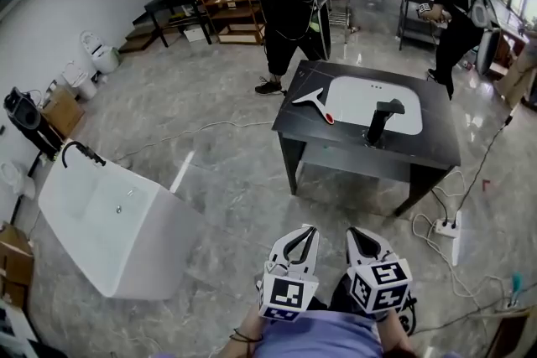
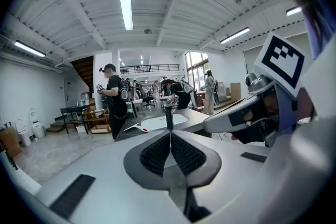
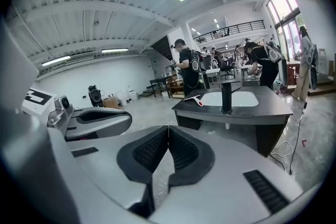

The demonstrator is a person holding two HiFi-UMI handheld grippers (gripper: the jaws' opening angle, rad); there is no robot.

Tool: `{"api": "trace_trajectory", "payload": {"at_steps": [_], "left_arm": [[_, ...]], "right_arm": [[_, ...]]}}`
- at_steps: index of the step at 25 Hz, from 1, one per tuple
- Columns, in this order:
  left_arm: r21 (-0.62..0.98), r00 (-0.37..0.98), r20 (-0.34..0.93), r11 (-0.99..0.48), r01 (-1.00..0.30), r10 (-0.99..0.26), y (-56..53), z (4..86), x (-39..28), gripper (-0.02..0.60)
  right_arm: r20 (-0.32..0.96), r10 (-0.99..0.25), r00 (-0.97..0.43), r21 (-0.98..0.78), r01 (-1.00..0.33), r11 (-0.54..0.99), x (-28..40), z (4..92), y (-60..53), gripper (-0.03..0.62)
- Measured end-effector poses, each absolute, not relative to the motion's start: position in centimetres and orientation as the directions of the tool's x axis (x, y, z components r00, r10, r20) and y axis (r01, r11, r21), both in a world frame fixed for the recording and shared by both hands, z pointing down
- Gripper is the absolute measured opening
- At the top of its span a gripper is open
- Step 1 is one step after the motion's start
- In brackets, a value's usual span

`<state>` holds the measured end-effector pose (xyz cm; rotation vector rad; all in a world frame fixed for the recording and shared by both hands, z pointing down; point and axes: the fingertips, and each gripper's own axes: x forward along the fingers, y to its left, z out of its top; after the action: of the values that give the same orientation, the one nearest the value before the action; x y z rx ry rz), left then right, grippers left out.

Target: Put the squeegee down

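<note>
Left gripper [image 1: 308, 230] and right gripper [image 1: 355, 233] are held side by side, close to the person's torso, both pointing forward and slightly down, each with jaws pressed together on nothing.

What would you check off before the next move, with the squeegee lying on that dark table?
1. Squeegee lies flat on the table, beside the sink: ok.
2. Left gripper empty, jaws together: ok.
3. Right gripper empty, jaws together: ok.
4. Floor free of trip hazards: not ok; a power strip and cables lie by the table's right side.
5. Bystanders clear: not ok; a person stands close behind the table.
</note>
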<state>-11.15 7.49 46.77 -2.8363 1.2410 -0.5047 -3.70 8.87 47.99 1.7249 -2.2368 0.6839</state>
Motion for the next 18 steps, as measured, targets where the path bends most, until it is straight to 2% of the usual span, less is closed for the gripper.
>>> {"api": "trace_trajectory", "payload": {"at_steps": [18], "left_arm": [[-0.158, 0.674, 0.266, -0.721, -0.675, -0.689, 9.2, 46.0, -10.6, 0.018]], "right_arm": [[0.438, -0.862, -0.256, -0.203, -0.962, 0.182, -3.7, 47.5, 10.2, 0.018]]}}
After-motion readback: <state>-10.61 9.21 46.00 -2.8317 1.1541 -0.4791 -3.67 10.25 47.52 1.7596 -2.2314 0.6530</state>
